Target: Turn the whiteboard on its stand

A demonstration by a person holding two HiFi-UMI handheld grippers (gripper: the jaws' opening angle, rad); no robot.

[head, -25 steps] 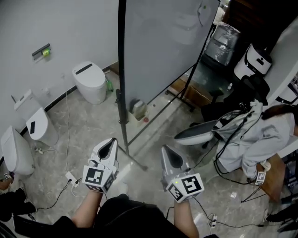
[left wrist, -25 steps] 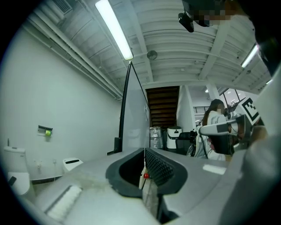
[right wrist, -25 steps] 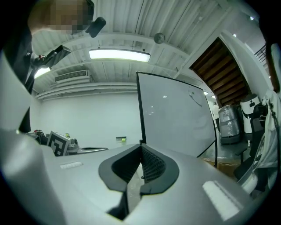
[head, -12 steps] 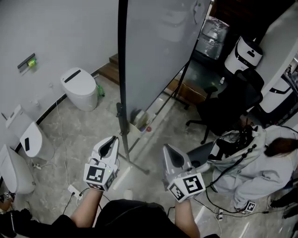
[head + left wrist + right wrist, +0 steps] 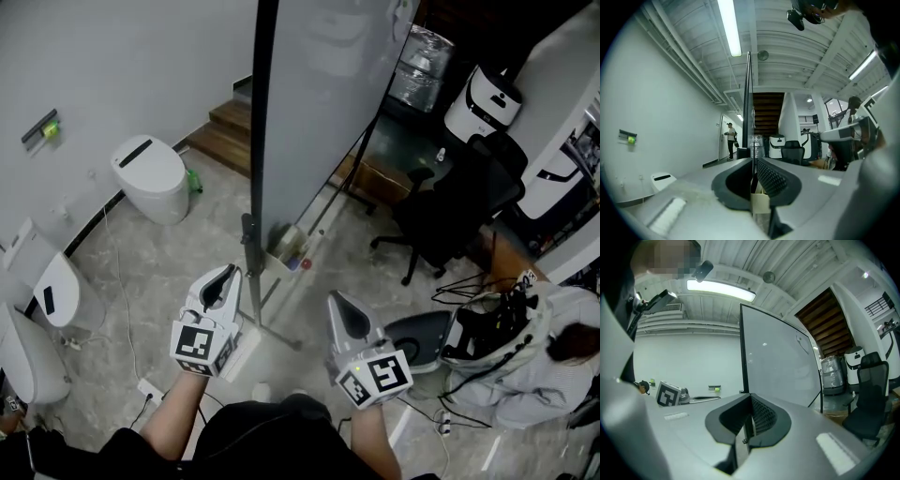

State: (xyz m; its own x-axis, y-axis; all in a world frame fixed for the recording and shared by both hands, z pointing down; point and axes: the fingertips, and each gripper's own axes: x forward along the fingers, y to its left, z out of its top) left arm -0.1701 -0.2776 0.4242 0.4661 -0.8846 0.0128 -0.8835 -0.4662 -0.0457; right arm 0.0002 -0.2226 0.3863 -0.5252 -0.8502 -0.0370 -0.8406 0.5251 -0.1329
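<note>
The whiteboard (image 5: 328, 94) stands upright on its black stand (image 5: 251, 253), and I see it almost edge-on. Its black frame edge (image 5: 260, 112) runs down the middle of the head view. My left gripper (image 5: 221, 279) hovers just left of the stand's post and short of it, jaws nearly together with nothing between them. In the left gripper view the board's edge (image 5: 748, 103) rises straight ahead of the left gripper (image 5: 753, 161). My right gripper (image 5: 339, 305) hangs right of the post, shut and empty. The right gripper (image 5: 751, 397) faces the board's pale face (image 5: 780, 362).
The stand's foot (image 5: 277, 330) runs across the floor between my grippers, with a small box (image 5: 289, 246) by it. Toilets (image 5: 150, 178) line the left wall and cables (image 5: 117, 319) trail there. A black office chair (image 5: 450, 211) and a seated person (image 5: 553, 375) are at the right.
The head view has swung: the board's black edge now stands slightly further right, and the seated person has slid to the lower right. Both grippers keep about the same places before me.
</note>
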